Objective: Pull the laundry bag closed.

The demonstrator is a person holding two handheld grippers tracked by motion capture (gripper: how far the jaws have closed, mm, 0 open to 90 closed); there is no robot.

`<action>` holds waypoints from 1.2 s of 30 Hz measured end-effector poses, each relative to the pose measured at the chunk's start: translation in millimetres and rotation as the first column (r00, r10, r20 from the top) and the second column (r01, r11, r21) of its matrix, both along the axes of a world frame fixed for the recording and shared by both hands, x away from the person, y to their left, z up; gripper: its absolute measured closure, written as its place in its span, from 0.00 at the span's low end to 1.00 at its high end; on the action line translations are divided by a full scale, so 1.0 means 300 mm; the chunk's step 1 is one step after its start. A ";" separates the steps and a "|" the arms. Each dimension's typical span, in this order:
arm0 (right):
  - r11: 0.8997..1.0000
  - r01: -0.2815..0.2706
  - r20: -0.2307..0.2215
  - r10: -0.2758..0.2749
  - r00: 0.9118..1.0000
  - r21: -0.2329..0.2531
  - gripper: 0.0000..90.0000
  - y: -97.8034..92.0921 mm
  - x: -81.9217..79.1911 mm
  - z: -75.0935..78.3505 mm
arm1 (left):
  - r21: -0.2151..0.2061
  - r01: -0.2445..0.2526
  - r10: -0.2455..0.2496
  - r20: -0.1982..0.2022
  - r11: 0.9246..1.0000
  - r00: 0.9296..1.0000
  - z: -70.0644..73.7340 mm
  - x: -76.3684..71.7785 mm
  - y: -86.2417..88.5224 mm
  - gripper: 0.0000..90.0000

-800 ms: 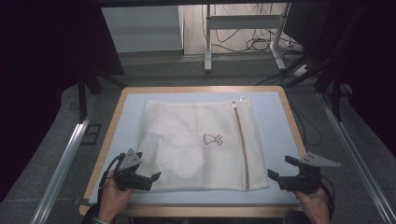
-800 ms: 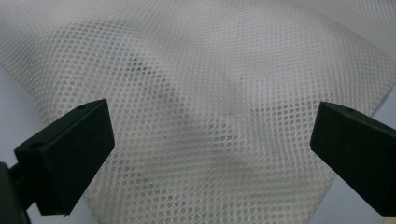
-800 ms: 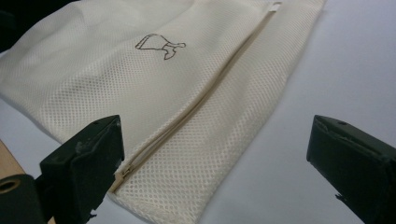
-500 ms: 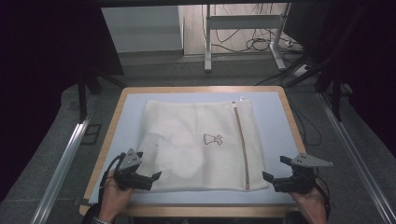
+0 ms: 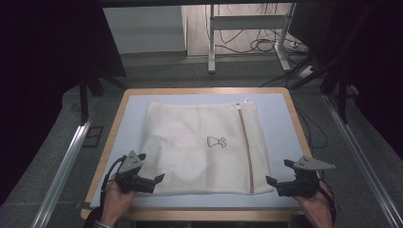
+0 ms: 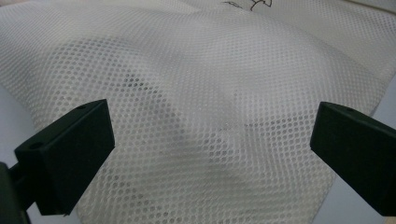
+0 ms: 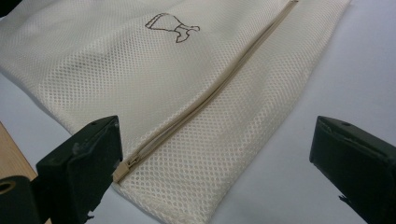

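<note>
Two hand-held black two-jaw grippers flank the near edge of a cream-white mesh laundry bag (image 5: 204, 147) that lies flat on a pale blue tabletop (image 5: 278, 123) with a light wooden rim. In the high view, the bag covers the middle of the tabletop, its long sides running away from the person; a beige zipper (image 5: 245, 147) runs along its right portion from far edge to near edge, and a small dark printed emblem (image 5: 216, 141) sits just left of the zipper. The left gripper (image 5: 154, 180), held in the person's left hand (image 5: 116, 202), rests at the bag's near left corner; in the left gripper view its jaws stand wide apart and released, with the gently rumpled mesh (image 6: 210, 107) lying between and beyond them, and no fabric pinched. The right gripper (image 5: 272, 181), held in the person's right hand (image 5: 316, 205), sits just beside the bag's near right corner; in the right gripper view its jaws are likewise spread and released, the left-hand jaw close to the zipper's near end (image 7: 122, 168), the right-hand jaw over bare tabletop (image 7: 327, 79). The emblem (image 7: 172, 22) shows farther off in that view, left of the zipper line. A cable trails from the left gripper over the tabletop's near rim.
</note>
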State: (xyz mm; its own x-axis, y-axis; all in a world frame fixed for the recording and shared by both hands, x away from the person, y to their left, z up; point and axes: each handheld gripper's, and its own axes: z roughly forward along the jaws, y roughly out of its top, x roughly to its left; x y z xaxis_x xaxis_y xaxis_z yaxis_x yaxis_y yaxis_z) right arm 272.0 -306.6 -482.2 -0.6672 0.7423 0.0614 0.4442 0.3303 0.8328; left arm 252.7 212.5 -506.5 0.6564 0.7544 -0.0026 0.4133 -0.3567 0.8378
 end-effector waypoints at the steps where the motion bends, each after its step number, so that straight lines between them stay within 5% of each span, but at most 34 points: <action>1: 1.000 -0.001 0.000 0.001 1.000 -0.003 0.04 0.001 -0.001 0.001 | 0.006 0.004 -0.004 0.008 1.000 1.000 0.001 -0.002 -0.003 0.00; 36: 0.987 -0.105 -0.029 0.103 0.994 -0.121 0.03 0.111 -0.015 -0.017 | 0.071 0.026 -0.027 0.008 0.997 1.000 -0.007 -0.003 -0.031 0.00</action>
State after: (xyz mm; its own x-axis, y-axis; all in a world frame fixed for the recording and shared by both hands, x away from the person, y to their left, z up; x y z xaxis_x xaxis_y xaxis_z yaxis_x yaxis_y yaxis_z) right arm 267.4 -273.3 -487.3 -0.7406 0.6719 -0.0097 0.4202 0.4743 0.7736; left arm 251.7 203.3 -508.6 0.6759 0.7348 0.0562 0.3952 -0.4258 0.8139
